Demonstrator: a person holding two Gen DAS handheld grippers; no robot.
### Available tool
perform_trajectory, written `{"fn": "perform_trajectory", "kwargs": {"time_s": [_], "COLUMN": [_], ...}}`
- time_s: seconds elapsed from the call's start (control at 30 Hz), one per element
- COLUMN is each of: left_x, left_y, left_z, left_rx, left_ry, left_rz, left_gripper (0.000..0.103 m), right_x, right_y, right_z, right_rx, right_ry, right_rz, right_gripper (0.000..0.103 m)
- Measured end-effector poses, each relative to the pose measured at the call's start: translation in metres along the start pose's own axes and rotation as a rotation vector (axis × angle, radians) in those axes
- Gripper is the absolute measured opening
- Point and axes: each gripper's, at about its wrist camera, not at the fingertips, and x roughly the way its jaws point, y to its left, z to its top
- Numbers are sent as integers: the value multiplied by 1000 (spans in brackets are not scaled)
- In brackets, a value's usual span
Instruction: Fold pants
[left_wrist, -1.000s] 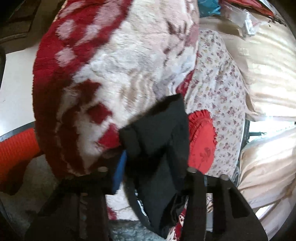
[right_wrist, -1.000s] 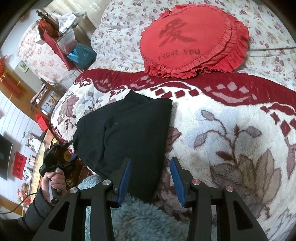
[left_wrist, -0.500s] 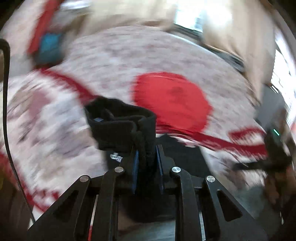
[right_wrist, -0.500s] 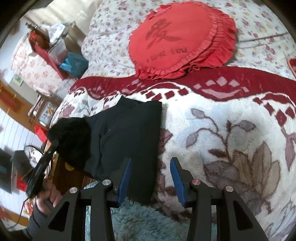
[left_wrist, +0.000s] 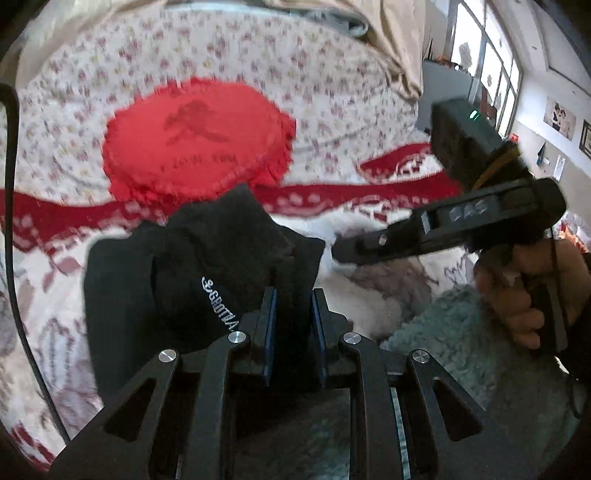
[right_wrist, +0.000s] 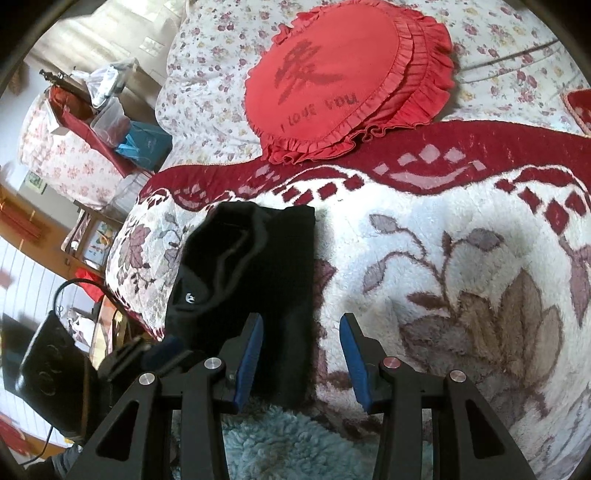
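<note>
The black pants (right_wrist: 251, 266) lie folded on the fluffy red-and-white blanket (right_wrist: 443, 266), with one end lifted and doubled over the rest. My left gripper (left_wrist: 292, 295) is shut on that lifted edge of the pants (left_wrist: 207, 266), which carries small white lettering. My right gripper (right_wrist: 301, 325) is open and empty, hovering low over the near right edge of the pants. The right gripper also shows in the left wrist view (left_wrist: 461, 225), held in a hand just right of the pants.
A round red frilled cushion (right_wrist: 343, 77) lies beyond the pants on a floral bedsheet (right_wrist: 207, 88). A teal fluffy cloth (right_wrist: 303, 443) lies at the blanket's near edge. Boxes and clutter (right_wrist: 110, 110) stand off the bed to the left.
My left gripper has swung round and carried the pants' end over the folded part, toward the right gripper. The right gripper has stayed open and shifted slightly.
</note>
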Motion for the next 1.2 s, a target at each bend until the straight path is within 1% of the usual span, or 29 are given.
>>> {"fn": "perform_trajectory", "kwargs": {"time_s": [0.03,0.07,0.17,0.2,0.23,0.27,0.3,0.33,0.4,0.43,0.47,0.5,0.53,0.6,0.63,0.67,0.7,0.73,0.77,0.87,0.93,0.97,1.0,1.03,1.07,1.1,1.13,1.17,1.2], "left_x": [3,5,-1,-8,-21,-32,-41,-52,-74,-82,-85,-82,-72,-49,-36,-27,-24,-21,-19,-21,-34,-43,-49,-50,-46,-33,-20,-3,18], "left_y": [2,4,6,6,8,13,19,30,54,68,78,88,97,105,108,111,113,114,114,112,114,116,120,124,130,136,141,144,145], "left_z": [-2,-4,-10,-14,-21,-26,-30,-33,-38,-40,-42,-43,-44,-47,-52,-55,-56,-55,-52,-39,-22,-10,1,11,23,35,42,48,50], "left_rx": [-17,-43,-125,-144,-173,-207,-238,-281,-367,-416,-453,-492,-529,-569,-593,-613,-626,-635,-629,-601,-568,-552,-545,-550,-561,-573,-577,-573,-564], "left_ry": [28,55,104,101,80,59,40,10,-62,-101,-110,-91,-50,47,104,139,140,149,159,187,127,72,20,-10,-24,-17,8,46,100], "left_rz": [-1,-19,-129,-172,-217,-227,-220,-186,-117,-83,-51,-34,-37,-24,6,15,9,-5,-4,-10,-27,-35,-37,-30,-23,-21,-7,21,39], "left_gripper": [21,21,22,22,22,25,25,25,25,25,25,24,17,14,12,6,5,5,5,5,6,6,6,6,6,6,6,6,6], "right_x": [0,0,0,-1,-2,-3,-5,-7,-9,-13,-15,-14,-10,7,20,39,58,84,96,99,91,82,71,55,46,38,36,39,47], "right_y": [0,-1,-1,-2,-2,-3,-3,-2,7,20,31,46,63,84,91,95,94,87,81,79,78,78,78,80,80,80,81,82,82], "right_z": [0,0,0,0,0,0,-1,-1,-2,-2,-3,-4,-4,-5,-5,-6,-8,-12,-15,-6,-2,-1,4,13,20,30,38,44,49], "right_rx": [2,3,8,11,13,15,16,11,-38,-110,-170,-243,-324,-411,-442,-463,-477,-482,-474,-435,-420,-413,-411,-406,-397,-382,-381,-387,-398], "right_ry": [3,5,4,-2,-7,-14,-23,-30,-40,-65,-79,-81,-64,-1,51,131,199,294,345,370,360,339,295,215,166,103,58,40,44], "right_rz": [-2,-3,-5,-6,-6,-6,-6,-1,20,32,49,79,102,85,69,39,-12,-100,-130,-114,-80,-64,-48,-17,3,12,0,-2,12], "right_gripper": [42,42,42,42,42,42,42,42,42,42,42,40,38,35,35,34,34,34,34,33,32,32,32,32,32,32,32,32,32]}}
